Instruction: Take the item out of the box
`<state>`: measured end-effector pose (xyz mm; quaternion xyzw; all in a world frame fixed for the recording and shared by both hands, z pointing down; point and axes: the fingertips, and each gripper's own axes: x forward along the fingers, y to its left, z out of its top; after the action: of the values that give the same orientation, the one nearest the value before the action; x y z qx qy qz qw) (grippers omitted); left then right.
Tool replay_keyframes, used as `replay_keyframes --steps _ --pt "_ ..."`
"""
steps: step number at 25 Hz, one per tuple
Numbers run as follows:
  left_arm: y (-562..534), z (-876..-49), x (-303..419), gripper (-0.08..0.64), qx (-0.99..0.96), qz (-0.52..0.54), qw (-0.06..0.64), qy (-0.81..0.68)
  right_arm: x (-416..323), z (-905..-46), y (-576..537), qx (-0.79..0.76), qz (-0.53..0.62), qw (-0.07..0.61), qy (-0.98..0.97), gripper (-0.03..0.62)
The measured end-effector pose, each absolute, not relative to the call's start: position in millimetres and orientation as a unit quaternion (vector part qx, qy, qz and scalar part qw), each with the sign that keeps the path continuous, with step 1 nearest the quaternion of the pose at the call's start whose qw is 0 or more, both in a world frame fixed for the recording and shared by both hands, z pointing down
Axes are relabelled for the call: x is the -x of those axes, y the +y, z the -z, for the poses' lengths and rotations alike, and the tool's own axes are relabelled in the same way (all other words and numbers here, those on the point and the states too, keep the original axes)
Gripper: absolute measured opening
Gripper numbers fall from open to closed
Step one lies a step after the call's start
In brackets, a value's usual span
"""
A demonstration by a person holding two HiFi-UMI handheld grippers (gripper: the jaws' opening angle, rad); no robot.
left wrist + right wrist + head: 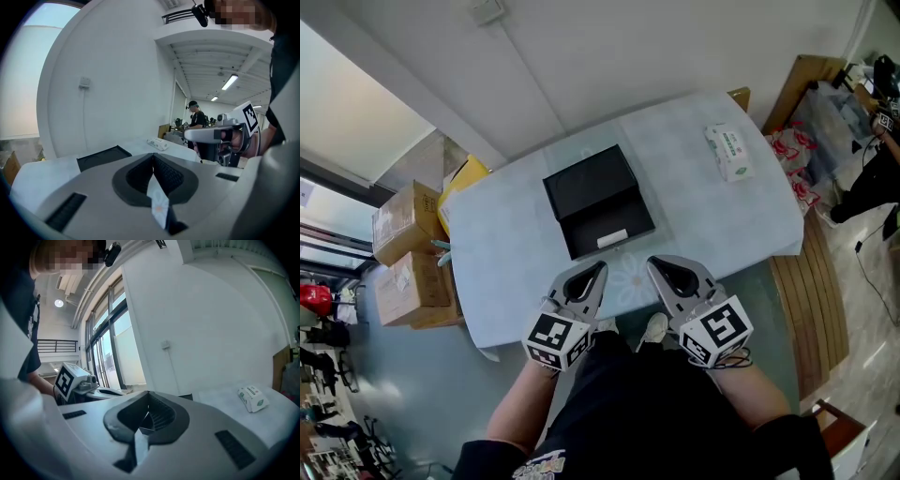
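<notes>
An open black box (pixel 598 202) lies in the middle of the pale table (pixel 516 253), its lid half toward the wall. In the near half rests a small white item (pixel 612 238). Both grippers hover at the table's near edge, just short of the box and apart from it. My left gripper (pixel 602 266) has its jaws closed together with nothing between them, as its own view shows (pixel 153 154). My right gripper (pixel 654 263) is likewise shut and empty (pixel 148 393). In the left gripper view the box (pixel 101 157) shows ahead to the left.
A white-and-green tissue pack (pixel 729 152) lies at the table's far right corner. Cardboard boxes (pixel 408 220) and a yellow box (pixel 464 178) stand on the floor to the left. A wooden bench (pixel 811 281) runs along the right side, with a person (pixel 877 178) beyond it.
</notes>
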<state>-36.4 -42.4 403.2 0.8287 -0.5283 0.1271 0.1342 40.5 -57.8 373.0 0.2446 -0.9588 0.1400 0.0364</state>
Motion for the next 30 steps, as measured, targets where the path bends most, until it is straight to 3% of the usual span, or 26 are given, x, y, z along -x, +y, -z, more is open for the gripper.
replay_keyframes --steps 9,18,30 --pt "-64 -427 34 0.011 -0.835 -0.177 0.138 -0.502 -51 -383 -69 -0.265 -0.152 0.042 -0.951 0.009" --pt "-93 -463 53 0.082 -0.84 -0.232 0.149 -0.467 -51 -397 -86 -0.29 -0.165 0.059 -0.941 0.009" --pt "-127 -531 70 0.127 -0.845 -0.344 0.188 -0.363 -42 -419 -111 -0.313 -0.195 0.073 -0.927 0.009"
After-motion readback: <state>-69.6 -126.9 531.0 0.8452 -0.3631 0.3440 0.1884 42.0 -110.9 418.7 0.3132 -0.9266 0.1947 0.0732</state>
